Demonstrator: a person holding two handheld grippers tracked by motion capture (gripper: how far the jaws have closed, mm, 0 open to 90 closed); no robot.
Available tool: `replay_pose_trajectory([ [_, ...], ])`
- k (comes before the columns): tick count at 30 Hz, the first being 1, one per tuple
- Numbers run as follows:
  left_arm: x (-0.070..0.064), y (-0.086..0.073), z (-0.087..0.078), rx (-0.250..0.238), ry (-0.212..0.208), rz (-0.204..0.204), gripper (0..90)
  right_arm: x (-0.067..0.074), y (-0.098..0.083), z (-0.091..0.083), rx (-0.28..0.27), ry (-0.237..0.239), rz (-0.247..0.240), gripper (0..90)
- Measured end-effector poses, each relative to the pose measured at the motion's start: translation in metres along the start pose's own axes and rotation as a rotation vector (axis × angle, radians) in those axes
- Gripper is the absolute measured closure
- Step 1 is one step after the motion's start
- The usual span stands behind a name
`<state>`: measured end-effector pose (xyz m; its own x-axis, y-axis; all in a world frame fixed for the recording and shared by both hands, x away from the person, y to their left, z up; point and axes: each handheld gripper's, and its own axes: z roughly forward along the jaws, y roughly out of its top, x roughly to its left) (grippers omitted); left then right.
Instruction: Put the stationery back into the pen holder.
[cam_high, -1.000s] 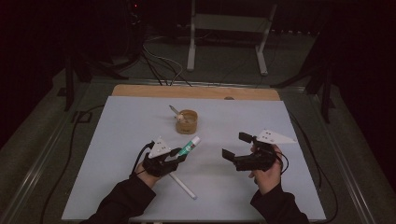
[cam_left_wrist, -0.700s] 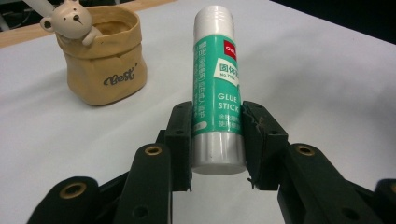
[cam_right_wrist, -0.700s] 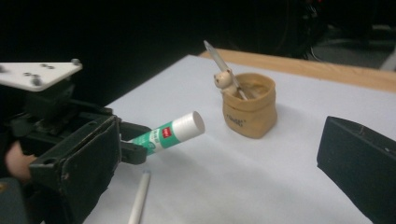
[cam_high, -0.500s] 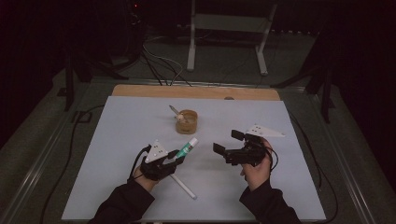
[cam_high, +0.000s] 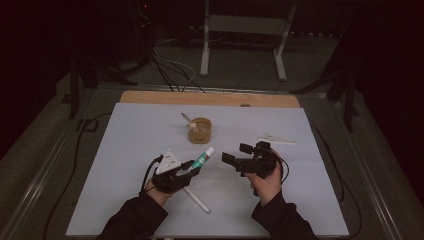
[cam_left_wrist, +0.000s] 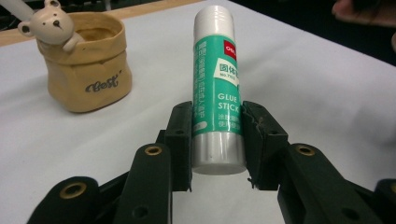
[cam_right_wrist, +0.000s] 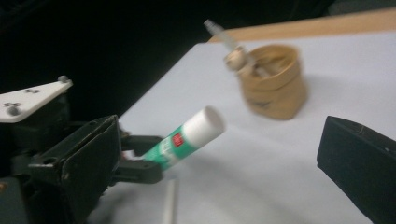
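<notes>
A green and white glue stick (cam_left_wrist: 217, 84) sits clamped at its lower end between the pads of my left gripper (cam_left_wrist: 217, 135), shut on it. From above, the left gripper (cam_high: 192, 167) holds the glue stick (cam_high: 202, 158) with its white cap slanting up and to the right, clear of the white table sheet (cam_high: 320, 200). My right gripper (cam_high: 236, 153) stands open just right of the cap, jaws wide apart with nothing between them. In the right gripper view the glue stick (cam_right_wrist: 187, 135) points its cap toward the wide gap of the right gripper (cam_right_wrist: 219, 168).
A small tan pot (cam_high: 200, 129) with a bear figure (cam_left_wrist: 51, 23) and a stick in it stands behind the grippers. A white pen (cam_high: 196, 199) lies on the sheet under the left hand. A wooden edge (cam_high: 210, 98) borders the far side; cables and a metal stand (cam_high: 242, 45) lie beyond.
The right gripper has moved left and slightly down, closing in on the glue stick's cap. The left gripper and the glue stick have stayed in place.
</notes>
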<state>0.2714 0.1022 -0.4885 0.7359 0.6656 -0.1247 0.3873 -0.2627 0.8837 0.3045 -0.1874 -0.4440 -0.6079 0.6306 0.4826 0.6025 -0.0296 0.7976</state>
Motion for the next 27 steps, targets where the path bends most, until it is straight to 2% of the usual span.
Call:
replay_pose_trajectory([
  [2,0.000,0.001,0.001,-0.007,-0.012,-0.015,66.9,-0.001,-0.003,0.004,0.013,0.024,0.031,0.0],
  [7,-0.003,0.003,0.002,-0.022,-0.010,-0.006,66.9,-0.004,-0.009,0.013,0.050,0.065,0.086,0.1],
  [10,-0.004,0.002,0.003,-0.034,-0.021,-0.015,66.9,-0.005,-0.013,0.016,0.071,0.077,0.134,12.8],
  [16,-0.008,0.002,0.002,-0.073,-0.039,-0.003,66.9,-0.012,-0.017,0.019,0.104,0.124,0.216,26.7],
  [20,-0.010,0.002,0.002,-0.093,-0.054,0.014,66.9,-0.011,-0.018,0.020,0.114,0.155,0.237,37.7],
  [27,-0.011,-0.002,0.004,-0.130,-0.101,0.034,66.9,-0.013,-0.019,0.021,0.102,0.201,0.291,43.4],
])
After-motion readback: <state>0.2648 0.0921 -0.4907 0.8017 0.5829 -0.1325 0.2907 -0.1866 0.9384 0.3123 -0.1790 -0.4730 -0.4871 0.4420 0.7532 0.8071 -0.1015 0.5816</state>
